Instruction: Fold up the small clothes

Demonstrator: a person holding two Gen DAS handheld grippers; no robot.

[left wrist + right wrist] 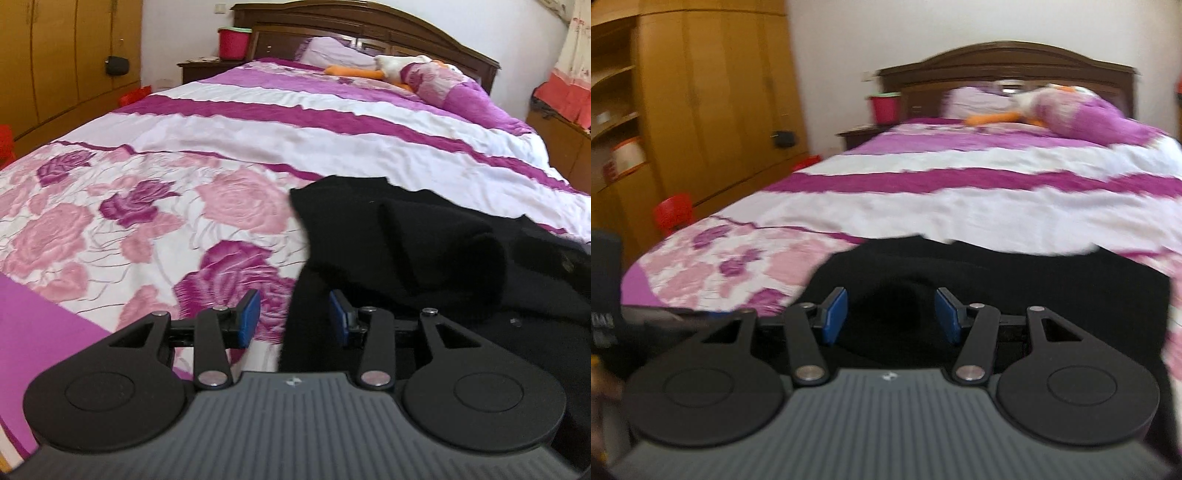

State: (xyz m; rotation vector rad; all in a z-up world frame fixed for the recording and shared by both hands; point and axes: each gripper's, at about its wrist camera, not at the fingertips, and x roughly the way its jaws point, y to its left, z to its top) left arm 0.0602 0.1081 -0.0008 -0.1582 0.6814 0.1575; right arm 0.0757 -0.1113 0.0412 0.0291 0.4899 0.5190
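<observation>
A black garment [406, 251] lies rumpled on the bed's floral cover, at the near right in the left wrist view. My left gripper [293, 319] is open, its blue pads [248, 317] astride the garment's left edge, low over the bed. In the blurred right wrist view the same black garment [1015, 280] spreads across the near part of the bed. My right gripper [890, 315] is open just above its middle, where a dark fold or hollow shows between the pads.
The bed [258, 122] has a pink, purple and white striped and floral cover. Pillows and a soft toy [417, 70] lie by the dark headboard. A wooden wardrobe [701, 103] stands left, a red bucket [233, 42] on a nightstand.
</observation>
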